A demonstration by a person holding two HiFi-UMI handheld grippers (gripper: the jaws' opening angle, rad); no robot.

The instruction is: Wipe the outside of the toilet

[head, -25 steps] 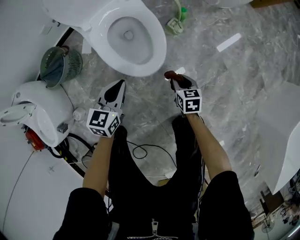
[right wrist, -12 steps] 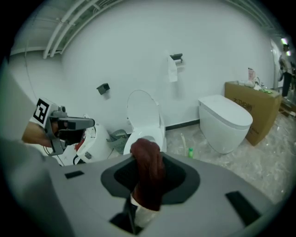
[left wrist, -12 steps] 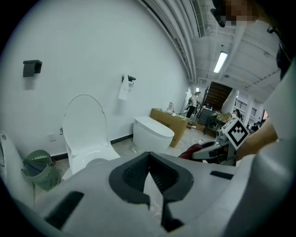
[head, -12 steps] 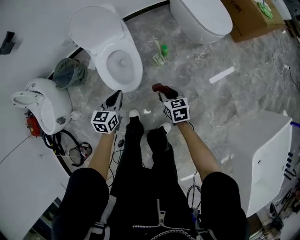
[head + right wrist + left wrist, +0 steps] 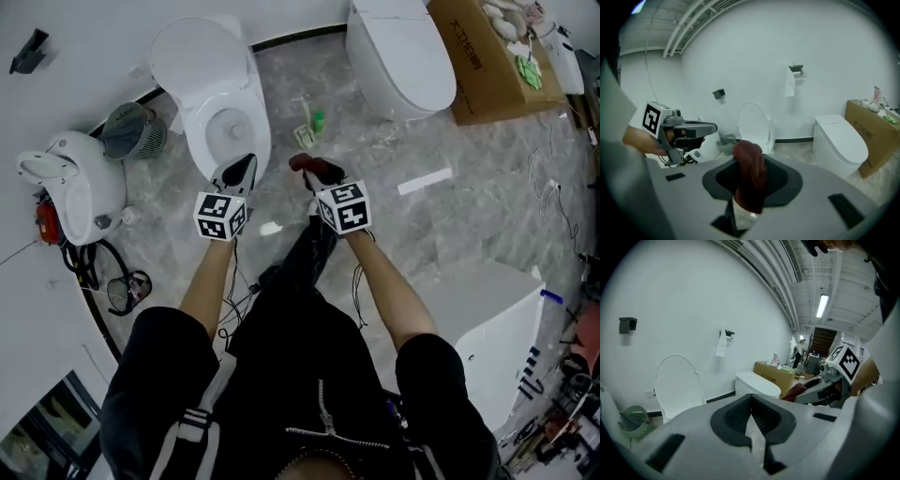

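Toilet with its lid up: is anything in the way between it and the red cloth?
Nothing visible. The red cloth in the right tongs faces the toilet across the floor; the left tongs hang off to the side.

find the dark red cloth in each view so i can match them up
Head view: dark red cloth at upper centre, just right of the open toilet.
Left gripper view: cloth right of centre.
Right gripper view: cloth low centre, clamped between the jaws.
Shared landmark: the open toilet, upright against the wall.
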